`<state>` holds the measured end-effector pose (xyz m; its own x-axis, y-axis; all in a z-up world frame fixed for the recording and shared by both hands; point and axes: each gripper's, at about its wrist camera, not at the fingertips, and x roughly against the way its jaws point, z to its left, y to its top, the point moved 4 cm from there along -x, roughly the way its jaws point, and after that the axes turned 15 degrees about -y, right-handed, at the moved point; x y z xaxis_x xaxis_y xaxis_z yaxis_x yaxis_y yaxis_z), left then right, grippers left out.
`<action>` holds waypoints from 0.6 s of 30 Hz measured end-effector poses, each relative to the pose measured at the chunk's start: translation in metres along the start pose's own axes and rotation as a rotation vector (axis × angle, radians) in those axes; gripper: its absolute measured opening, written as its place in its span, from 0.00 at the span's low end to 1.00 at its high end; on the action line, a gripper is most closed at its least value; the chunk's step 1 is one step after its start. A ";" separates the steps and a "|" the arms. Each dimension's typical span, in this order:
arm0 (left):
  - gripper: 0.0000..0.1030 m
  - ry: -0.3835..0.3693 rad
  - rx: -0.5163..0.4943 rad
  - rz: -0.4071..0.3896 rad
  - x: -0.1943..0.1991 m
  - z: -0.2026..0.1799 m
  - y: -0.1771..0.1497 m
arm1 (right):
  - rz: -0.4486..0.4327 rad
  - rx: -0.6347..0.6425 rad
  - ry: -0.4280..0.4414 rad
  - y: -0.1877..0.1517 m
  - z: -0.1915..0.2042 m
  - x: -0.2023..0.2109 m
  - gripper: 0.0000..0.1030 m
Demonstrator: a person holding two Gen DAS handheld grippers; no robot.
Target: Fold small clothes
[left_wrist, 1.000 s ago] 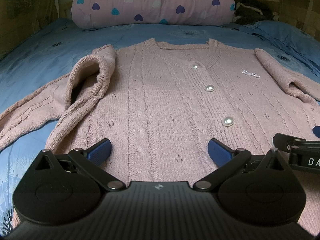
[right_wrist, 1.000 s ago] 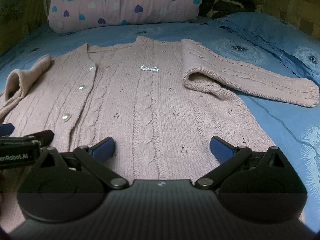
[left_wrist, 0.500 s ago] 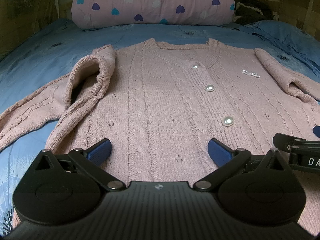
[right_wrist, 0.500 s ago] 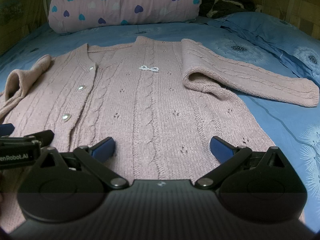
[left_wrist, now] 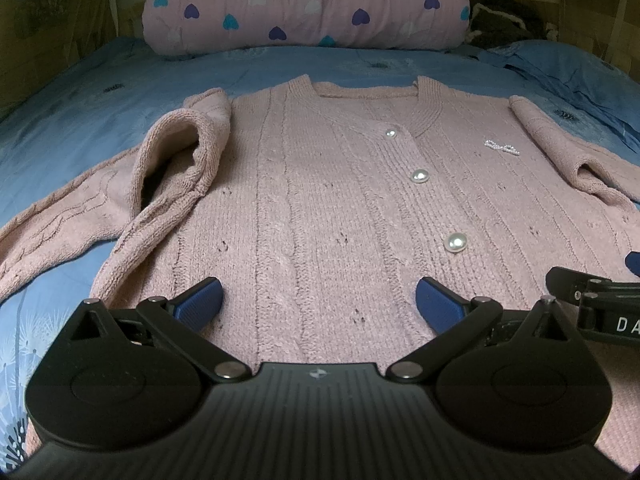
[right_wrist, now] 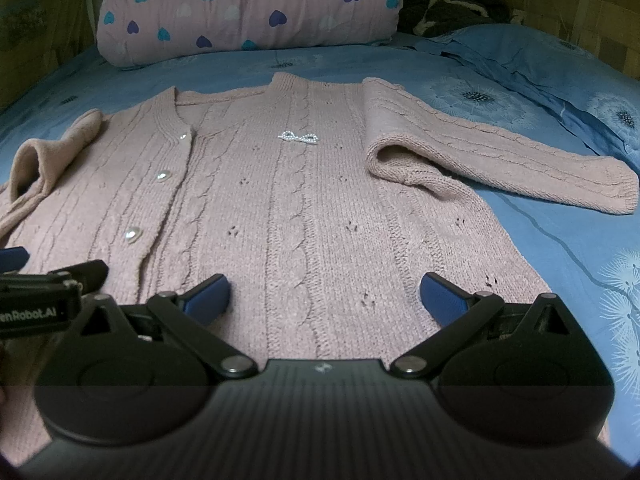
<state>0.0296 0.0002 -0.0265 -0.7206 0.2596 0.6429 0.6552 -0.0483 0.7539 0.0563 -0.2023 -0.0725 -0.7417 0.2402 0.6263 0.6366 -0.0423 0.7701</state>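
Note:
A pink knitted cardigan (left_wrist: 328, 200) with pearl buttons lies face up on the blue bed, collar away from me. It also shows in the right wrist view (right_wrist: 304, 208). Its left sleeve (left_wrist: 168, 176) is bunched and folded at the shoulder. Its right sleeve (right_wrist: 500, 156) lies out to the right on the sheet. My left gripper (left_wrist: 318, 300) is open and empty, low over the cardigan's hem on the left half. My right gripper (right_wrist: 324, 298) is open and empty over the hem on the right half. Each gripper shows at the edge of the other's view.
A blue floral bedsheet (right_wrist: 580, 240) covers the bed. A pink rolled quilt with hearts (left_wrist: 304, 4) lies across the head of the bed. A dark bundle (right_wrist: 448, 8) sits at the back right. Wooden walls stand at both sides.

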 end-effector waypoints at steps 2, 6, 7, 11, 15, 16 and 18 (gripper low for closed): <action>1.00 0.000 0.001 0.005 0.000 0.000 0.000 | 0.000 -0.001 0.001 0.000 0.000 0.000 1.00; 1.00 -0.007 0.007 0.022 -0.001 0.002 0.002 | 0.000 -0.003 0.004 0.002 0.000 0.001 1.00; 1.00 -0.009 0.009 0.029 -0.001 0.003 0.004 | 0.001 -0.005 0.005 0.002 0.000 0.001 1.00; 1.00 -0.020 0.017 0.072 -0.002 0.005 0.009 | 0.009 -0.010 0.027 0.004 -0.004 0.002 1.00; 1.00 -0.051 0.020 0.113 0.003 0.005 0.018 | 0.028 0.004 0.050 0.009 -0.009 0.003 1.00; 1.00 -0.061 0.014 0.110 0.006 0.005 0.021 | 0.034 0.003 0.054 0.011 -0.011 0.004 1.00; 1.00 -0.068 -0.014 0.092 0.014 0.004 0.031 | 0.031 -0.010 0.063 0.017 -0.020 0.008 1.00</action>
<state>0.0405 0.0058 0.0050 -0.6403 0.3187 0.6988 0.7140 -0.0883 0.6945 0.0571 -0.2202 -0.0518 -0.7340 0.1773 0.6556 0.6571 -0.0588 0.7515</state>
